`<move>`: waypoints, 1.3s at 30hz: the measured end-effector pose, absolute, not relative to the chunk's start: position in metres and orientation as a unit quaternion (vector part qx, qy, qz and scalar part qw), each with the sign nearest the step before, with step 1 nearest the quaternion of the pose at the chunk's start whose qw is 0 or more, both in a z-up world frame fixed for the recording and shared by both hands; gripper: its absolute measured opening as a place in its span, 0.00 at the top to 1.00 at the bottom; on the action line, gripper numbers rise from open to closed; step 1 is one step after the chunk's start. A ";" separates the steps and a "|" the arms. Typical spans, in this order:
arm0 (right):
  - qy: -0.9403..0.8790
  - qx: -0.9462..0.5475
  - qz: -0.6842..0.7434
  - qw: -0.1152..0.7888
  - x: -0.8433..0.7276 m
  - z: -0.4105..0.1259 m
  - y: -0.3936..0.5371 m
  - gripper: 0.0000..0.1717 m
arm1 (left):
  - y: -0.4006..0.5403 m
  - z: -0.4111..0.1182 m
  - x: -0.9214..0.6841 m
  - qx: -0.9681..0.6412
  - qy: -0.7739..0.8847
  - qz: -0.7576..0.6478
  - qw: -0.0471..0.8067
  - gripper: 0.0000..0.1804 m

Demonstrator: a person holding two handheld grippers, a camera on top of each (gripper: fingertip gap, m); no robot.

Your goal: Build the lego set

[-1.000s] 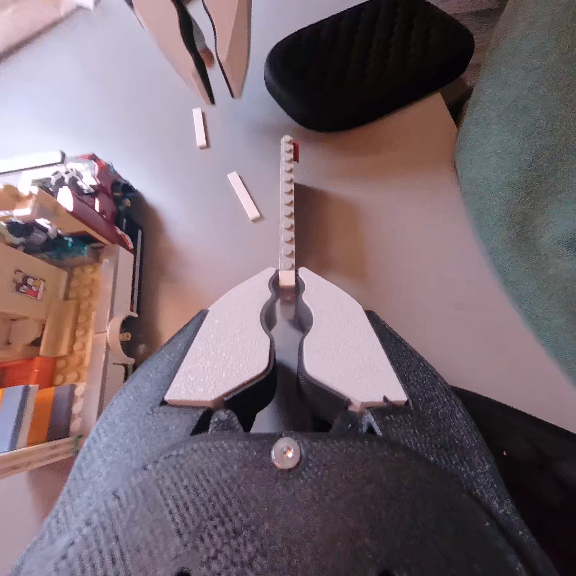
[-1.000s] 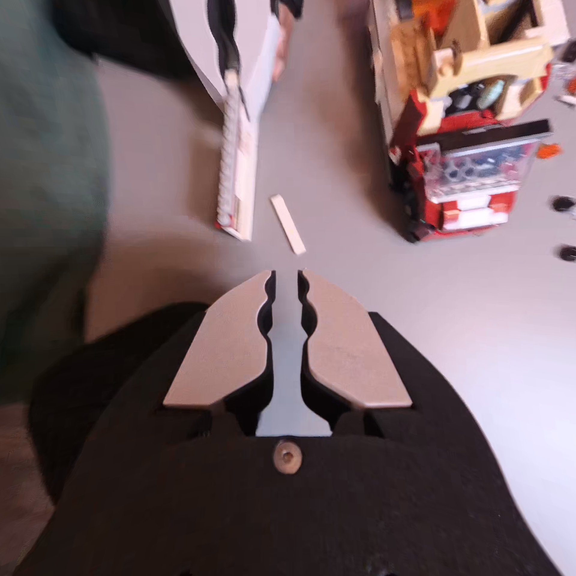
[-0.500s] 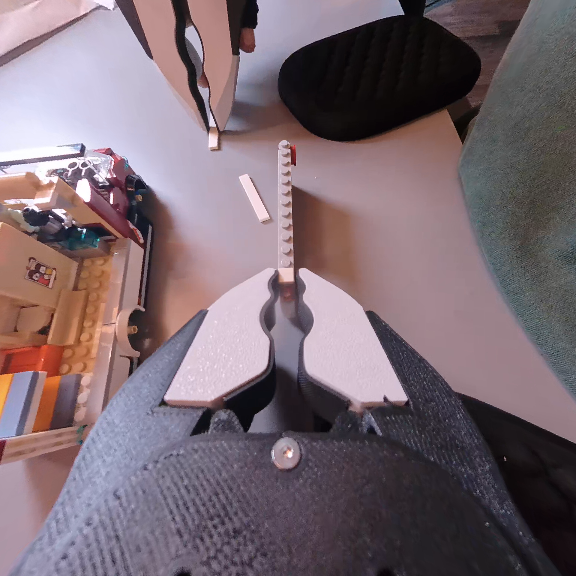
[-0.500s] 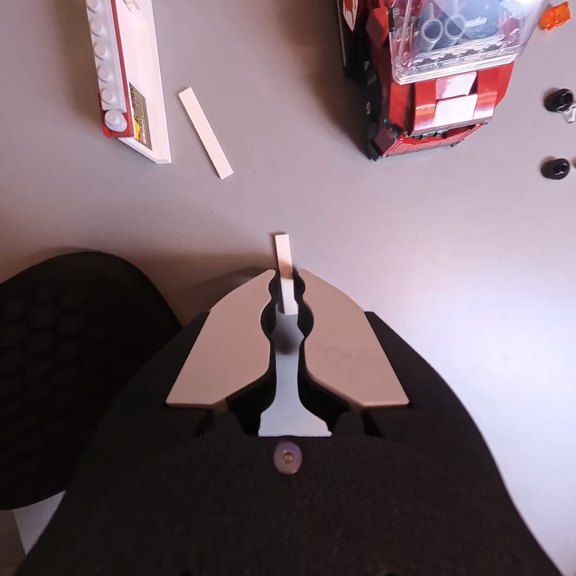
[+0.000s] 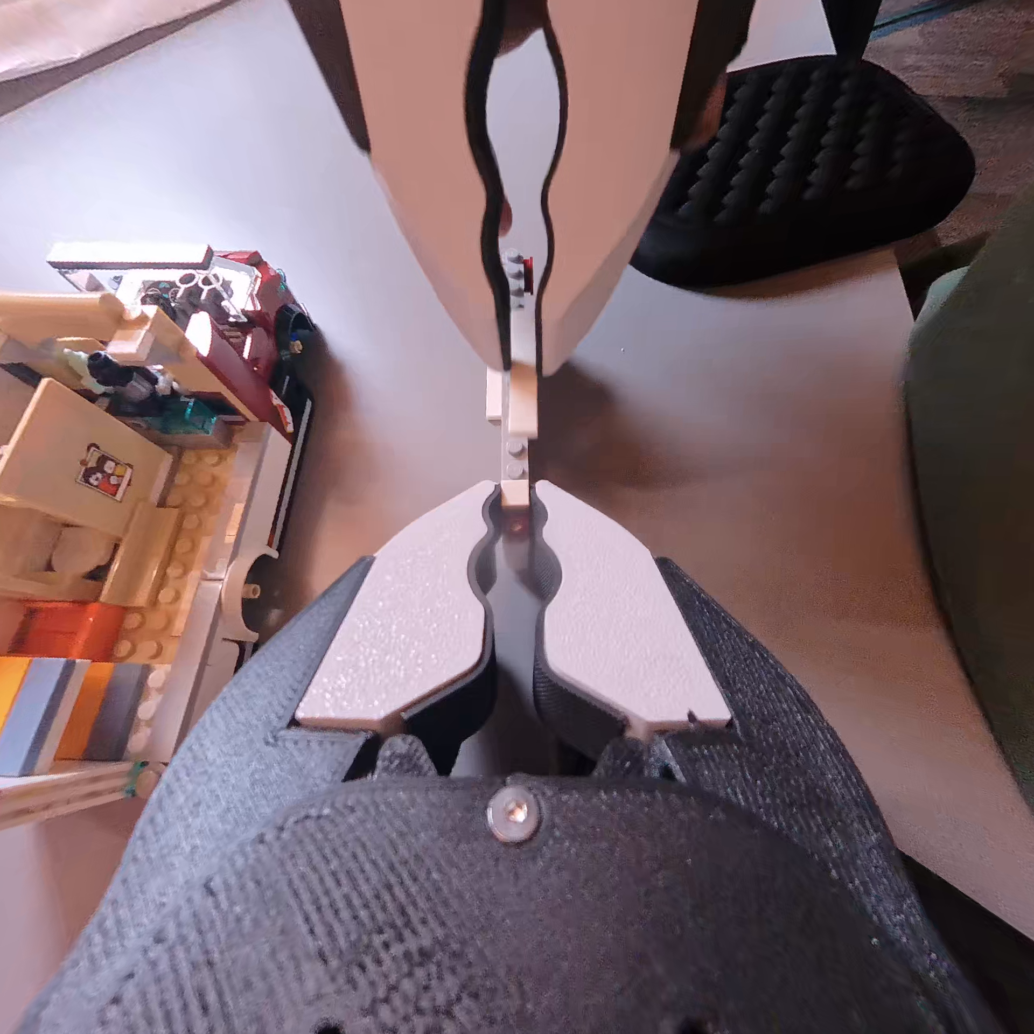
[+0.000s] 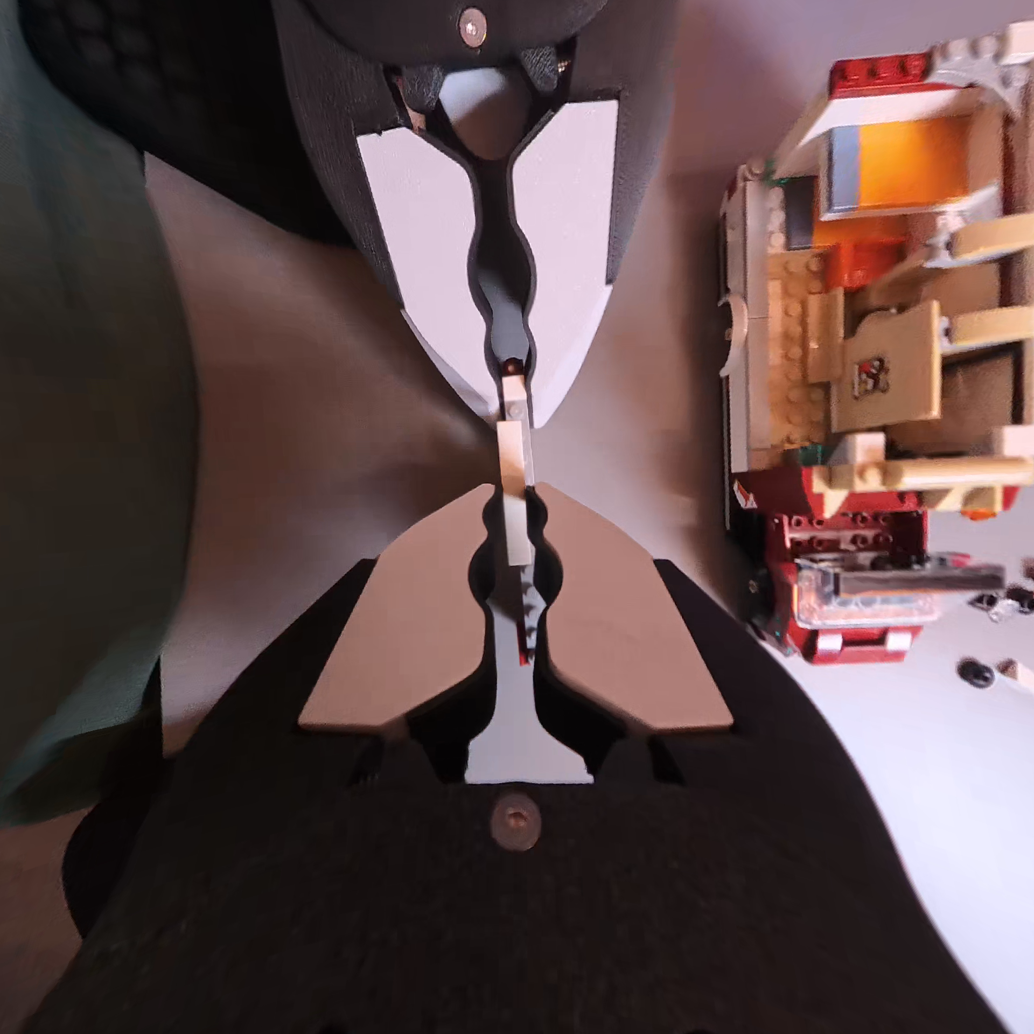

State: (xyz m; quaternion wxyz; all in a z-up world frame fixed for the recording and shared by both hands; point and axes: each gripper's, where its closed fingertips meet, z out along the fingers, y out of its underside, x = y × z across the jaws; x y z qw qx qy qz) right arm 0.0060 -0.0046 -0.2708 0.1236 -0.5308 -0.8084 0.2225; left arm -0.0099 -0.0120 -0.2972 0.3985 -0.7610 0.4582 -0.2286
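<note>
1. I am holding the left gripper (image 5: 516,492) with its fingers (image 5: 425,593) nearly together, clamping the near end of a long grey studded strip (image 5: 516,456); a small tan tile (image 5: 515,495) is sitting on that end, right at the fingertips.
2. I am holding the right gripper (image 6: 512,492) nose to nose with the left one, its fingers (image 6: 414,604) also drawn close and pinching a flat tan tile (image 6: 515,531) by its edges.
3. That flat tan tile is reaching out past the right fingertips and lying along the studded face of the strip; I cannot tell whether it is pressed down or only resting there.
4. In the left wrist view the right gripper (image 5: 520,358) is coming in from above, and the far end of the strip, with a red piece (image 5: 527,266) on it, is showing through the gap between its fingers.
5. The strip is spanning the short space between the two grippers, above the grey bench (image 5: 727,447).
6. A white tile (image 5: 493,400) is lying on the bench just beside the strip.
7. A tan, red and orange brick-built model (image 6: 873,391) is standing on the bench to one side, near both grippers.
8. A black cushioned seat (image 5: 811,179) is showing past the bench edge, and green fabric (image 6: 73,391) is filling the other side.
</note>
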 end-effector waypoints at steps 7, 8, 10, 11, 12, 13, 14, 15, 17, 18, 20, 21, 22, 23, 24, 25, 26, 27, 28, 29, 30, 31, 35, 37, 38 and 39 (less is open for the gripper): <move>-0.814 -0.537 0.200 0.092 -0.002 -0.277 -0.006 0.96 | -0.012 -0.297 -0.011 -0.759 0.459 -0.225 0.404 0.96; -0.814 -0.538 0.200 0.088 -0.002 -0.277 -0.007 0.96 | -0.012 -0.297 -0.010 -0.757 0.461 -0.224 0.405 0.96; -0.815 -0.537 0.196 0.087 -0.002 -0.277 -0.007 0.96 | -0.012 -0.297 -0.010 -0.756 0.462 -0.222 0.407 0.95; -0.816 -0.537 0.194 0.087 -0.002 -0.277 -0.007 0.96 | -0.012 -0.297 -0.011 -0.756 0.462 -0.223 0.407 0.96; -0.816 -0.538 0.192 0.089 -0.003 -0.277 -0.006 0.96 | -0.012 -0.296 -0.011 -0.755 0.462 -0.222 0.409 0.95; -0.817 -0.537 0.190 0.090 -0.003 -0.277 -0.005 0.96 | -0.012 -0.295 -0.010 -0.752 0.462 -0.225 0.413 0.93; -0.816 -0.538 0.191 0.089 -0.003 -0.277 -0.005 0.96 | -0.012 -0.292 -0.010 -0.748 0.461 -0.229 0.419 0.92; -0.816 -0.538 0.192 0.087 -0.003 -0.277 -0.005 0.96 | -0.012 -0.289 -0.009 -0.743 0.459 -0.233 0.427 0.92; -0.816 -0.538 0.192 0.087 -0.003 -0.278 -0.005 0.96 | -0.010 -0.284 -0.010 -0.740 0.450 -0.239 0.439 0.92; -0.817 -0.537 0.192 0.087 -0.003 -0.278 -0.005 0.96 | -0.010 -0.282 -0.010 -0.738 0.446 -0.244 0.443 0.92; -0.817 -0.537 0.191 0.088 -0.003 -0.278 -0.005 0.96 | -0.010 -0.279 -0.009 -0.735 0.444 -0.251 0.446 0.95; -0.817 -0.537 0.190 0.089 -0.003 -0.278 -0.005 0.96 | -0.010 -0.280 -0.009 -0.736 0.444 -0.251 0.446 0.95; -0.816 -0.538 0.190 0.090 -0.003 -0.279 -0.005 0.96 | -0.010 -0.280 -0.009 -0.737 0.442 -0.252 0.444 0.95; -0.816 -0.538 0.191 0.091 -0.003 -0.279 -0.006 0.96 | -0.010 -0.280 -0.009 -0.740 0.440 -0.255 0.441 0.95; -0.816 -0.538 0.192 0.092 -0.003 -0.279 -0.006 0.96 | -0.010 -0.280 -0.009 -0.741 0.437 -0.259 0.438 0.95; -0.817 -0.536 0.192 0.094 -0.004 -0.280 -0.006 0.96 | -0.011 -0.280 -0.009 -0.742 0.437 -0.261 0.437 0.95; -0.818 -0.533 0.192 0.100 -0.004 -0.280 -0.006 0.96 | -0.010 -0.280 -0.009 -0.742 0.437 -0.258 0.438 0.95; -0.820 -0.529 0.194 0.105 -0.003 -0.280 -0.006 0.96 | -0.010 -0.280 -0.008 -0.742 0.439 -0.253 0.439 0.95; -0.821 -0.524 0.198 0.108 -0.002 -0.279 -0.007 0.95 | -0.011 -0.280 -0.008 -0.740 0.442 -0.249 0.441 0.95; -0.821 -0.522 0.202 0.113 -0.001 -0.278 -0.007 0.95 | -0.011 -0.280 -0.007 -0.739 0.445 -0.244 0.443 0.95; -0.820 -0.521 0.205 0.119 0.000 -0.277 -0.007 0.95 | -0.011 -0.280 -0.007 -0.738 0.448 -0.240 0.444 0.95; -0.818 -0.522 0.209 0.124 0.001 -0.276 -0.006 0.95 | -0.011 -0.280 -0.007 -0.738 0.449 -0.238 0.445 0.95; -0.814 -0.520 0.213 0.147 0.005 -0.273 -0.003 0.99 | -0.011 -0.281 -0.007 -0.739 0.447 -0.235 0.446 0.95; -0.817 -0.516 0.203 0.157 0.007 -0.274 -0.001 1.00 | -0.010 -0.281 -0.007 -0.740 0.446 -0.234 0.446 0.95; -0.818 -0.514 0.203 0.162 0.007 -0.275 -0.002 1.00 | -0.010 -0.281 -0.007 -0.740 0.446 -0.235 0.445 0.95; -0.819 -0.512 0.201 0.166 0.007 -0.275 -0.002 1.00 | -0.010 -0.281 -0.007 -0.740 0.447 -0.235 0.445 0.95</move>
